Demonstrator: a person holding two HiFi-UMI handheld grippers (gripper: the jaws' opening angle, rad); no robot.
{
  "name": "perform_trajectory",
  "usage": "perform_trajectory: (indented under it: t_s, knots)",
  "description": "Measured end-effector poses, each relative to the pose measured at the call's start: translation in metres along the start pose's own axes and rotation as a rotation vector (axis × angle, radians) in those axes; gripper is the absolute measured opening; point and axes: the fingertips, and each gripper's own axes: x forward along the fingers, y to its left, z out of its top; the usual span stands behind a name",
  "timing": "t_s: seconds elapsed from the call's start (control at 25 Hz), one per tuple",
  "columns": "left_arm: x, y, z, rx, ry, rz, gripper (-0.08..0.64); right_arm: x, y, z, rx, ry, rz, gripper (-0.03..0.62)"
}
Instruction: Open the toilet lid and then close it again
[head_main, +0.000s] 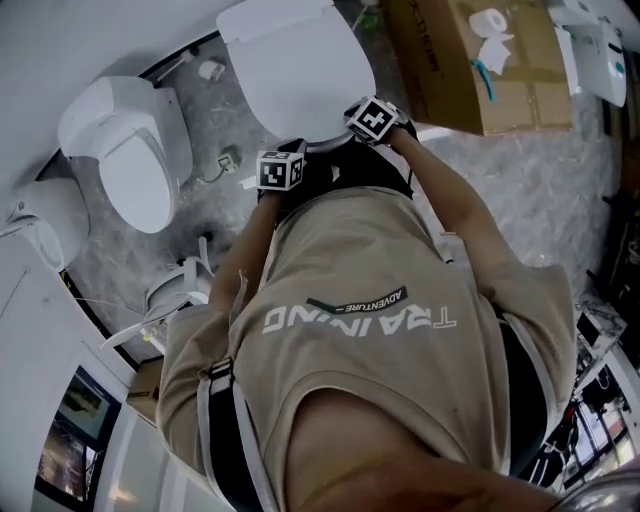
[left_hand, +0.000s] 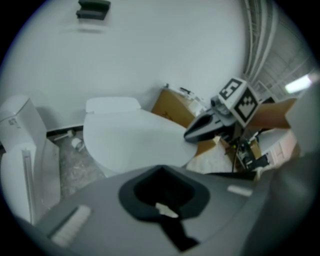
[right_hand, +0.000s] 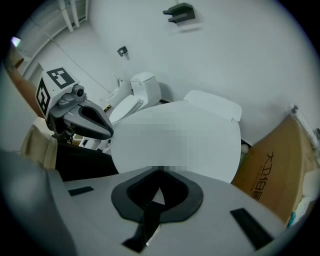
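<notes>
Toilet lid (head_main: 295, 65): down flat, just ahead of me.
My left hand-held gripper (right_hand: 109, 133): jaws together, empty, at the lid's near left edge.
My right hand-held gripper (left_hand: 188, 135): jaws together, empty, at the near right edge.
Surroundings: second toilet (head_main: 130, 150) left, cardboard box (head_main: 480, 60) far right.

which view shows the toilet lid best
Head view: nearly the whole toilet lid shows from above, lying down shut. The left gripper view shows most of its top, with its near edge hidden. The right gripper view has a blurred patch over it.
</notes>
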Motion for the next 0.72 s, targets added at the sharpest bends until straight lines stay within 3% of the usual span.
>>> perform_trajectory:
  t_s: [0.2,0.48,0.72]
  knots:
    - [0.022,-0.003,-0.026,0.004,0.064,-0.047,0.005,0.022,0.001,-0.037,0.114,0.035,0.007,0.014]
    - [0.047,-0.001,-0.056,-0.001,0.149,-0.047,0.005,0.048,0.005,-0.068,0.17,0.058,-0.067,0.014]
    - [0.077,0.007,-0.089,0.015,0.239,-0.055,0.005,0.082,0.002,-0.094,0.281,0.067,-0.053,0.014]
